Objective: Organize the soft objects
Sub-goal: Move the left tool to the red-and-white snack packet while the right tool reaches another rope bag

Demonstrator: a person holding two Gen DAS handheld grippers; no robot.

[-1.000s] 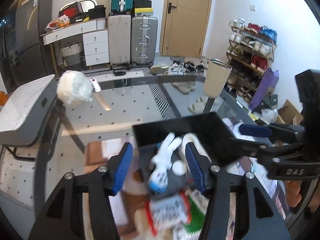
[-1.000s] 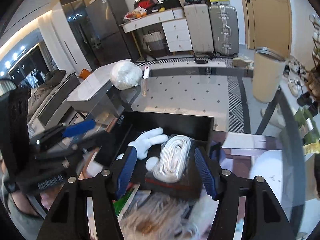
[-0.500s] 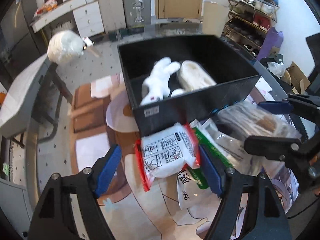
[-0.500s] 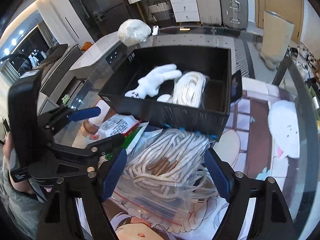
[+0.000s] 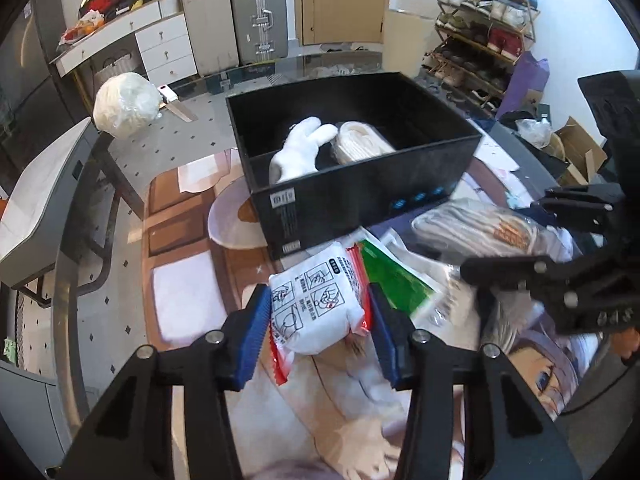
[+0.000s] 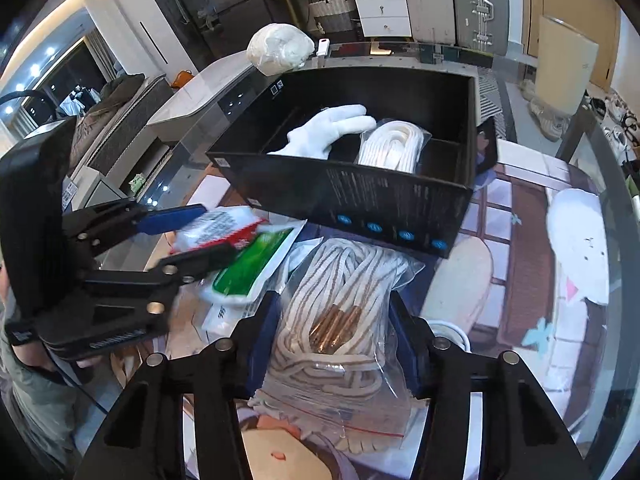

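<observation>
A black box point(image 5: 360, 200) stands on the table and holds a white glove point(image 5: 300, 148) and a bag of white rope point(image 5: 362, 144). My left gripper point(image 5: 318, 316) is shut on a white packet with red edges point(image 5: 320, 304) in front of the box. My right gripper point(image 6: 334, 320) is shut on a clear bag of brown-striped rope point(image 6: 340, 312), which rests on the mat. The box point(image 6: 400, 200), glove point(image 6: 328, 132) and white rope point(image 6: 392, 148) also show in the right wrist view. A green-and-white packet point(image 6: 252, 268) lies between the grippers.
A printed mat point(image 5: 180, 300) covers the glass table. A bagged white bundle point(image 5: 126, 104) sits at the far left corner. A beige cylinder point(image 6: 564, 76) stands at the far right. A chair point(image 5: 36, 200) stands left of the table.
Both grippers pulled back from over the box and came down in front of it. The left one closed on the white packet, the right one on the striped rope bag.
</observation>
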